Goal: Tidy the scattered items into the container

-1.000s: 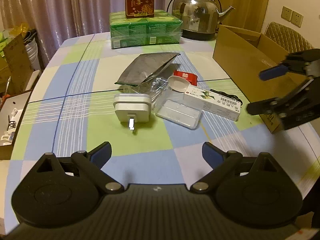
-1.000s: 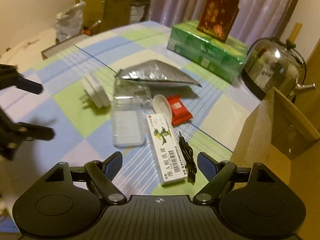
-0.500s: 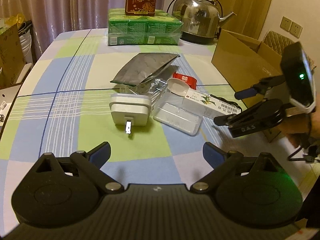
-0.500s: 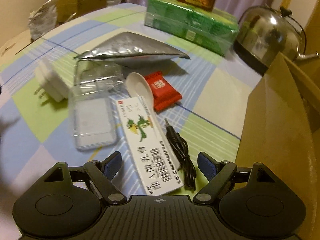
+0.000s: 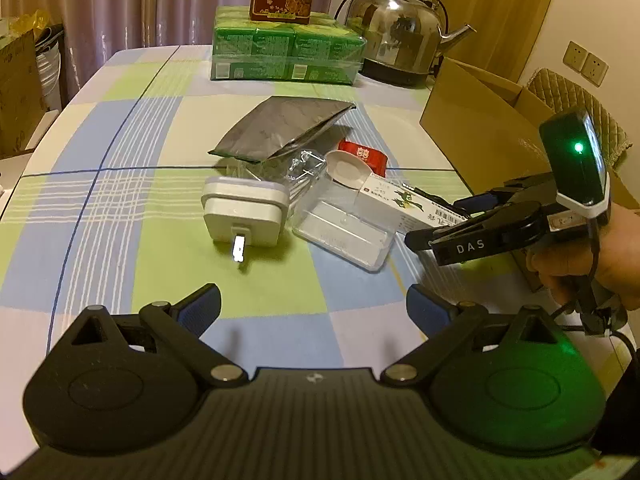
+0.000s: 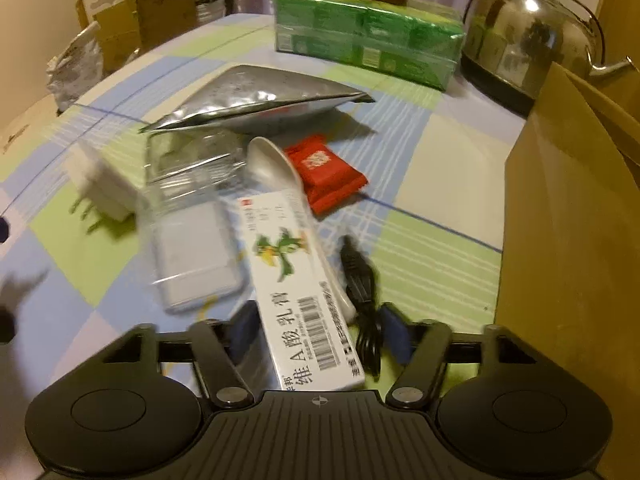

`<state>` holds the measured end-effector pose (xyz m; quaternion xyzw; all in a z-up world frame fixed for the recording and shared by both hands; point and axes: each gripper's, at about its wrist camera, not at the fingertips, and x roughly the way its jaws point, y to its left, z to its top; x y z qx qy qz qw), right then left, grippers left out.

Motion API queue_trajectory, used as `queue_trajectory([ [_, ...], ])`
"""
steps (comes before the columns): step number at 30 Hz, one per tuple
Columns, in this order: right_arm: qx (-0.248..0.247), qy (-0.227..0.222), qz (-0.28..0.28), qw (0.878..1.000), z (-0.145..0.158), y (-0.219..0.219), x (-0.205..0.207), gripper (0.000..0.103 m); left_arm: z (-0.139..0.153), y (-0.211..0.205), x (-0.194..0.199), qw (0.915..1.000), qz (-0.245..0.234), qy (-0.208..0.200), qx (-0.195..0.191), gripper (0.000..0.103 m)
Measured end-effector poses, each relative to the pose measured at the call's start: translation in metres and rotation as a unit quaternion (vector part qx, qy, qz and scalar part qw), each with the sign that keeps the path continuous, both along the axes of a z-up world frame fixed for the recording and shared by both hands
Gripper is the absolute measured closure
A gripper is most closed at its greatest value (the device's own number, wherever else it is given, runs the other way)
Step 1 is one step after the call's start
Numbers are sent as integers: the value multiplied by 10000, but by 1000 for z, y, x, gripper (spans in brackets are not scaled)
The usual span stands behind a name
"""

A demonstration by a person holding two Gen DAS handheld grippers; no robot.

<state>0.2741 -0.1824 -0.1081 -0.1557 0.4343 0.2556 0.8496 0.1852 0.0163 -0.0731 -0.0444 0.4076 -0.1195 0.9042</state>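
Left tongs (image 5: 312,308) gaping over bare bench (image 5: 120,216), lower centre, nothing held. Right tongs (image 6: 316,336) just narrowed around white ointment carton (image 6: 296,276), lower centre; black cable (image 6: 362,280) alongside; contact unclear. Cardboard box (image 6: 568,216) at right edge, ready for first item.

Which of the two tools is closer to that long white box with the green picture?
Right. The right tool straddles the white box; the left tool hangs back, nearer the plug.
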Motion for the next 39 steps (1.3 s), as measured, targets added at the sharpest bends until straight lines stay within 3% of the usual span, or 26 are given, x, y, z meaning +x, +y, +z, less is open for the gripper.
queue_trajectory([
  [6, 212, 117, 44, 9997, 2, 13, -42, 49, 5, 4, -7, 9999, 136, 2, -47, 6],
  [13, 733, 536, -299, 9954, 6, 28, -86, 48, 17, 16, -22, 9995, 314, -57, -6, 6],
  [17, 981, 812, -41, 9918, 9, 31, -100, 43, 23, 24, -30, 9989, 452, -85, -5, 5],
  [24, 928, 524, 74, 9943, 24, 1, -126, 41, 29, 27, -45, 9985, 546, -83, 14, 5],
  [31, 646, 317, -193, 9972, 22, -39, -141, 37, 18, -14, -47, 9994, 341, 98, -33, 7],
  [39, 786, 416, -460, 9950, 14, -68, -141, 36, -15, -62, -18, 9972, 497, 549, 122, 30],
])
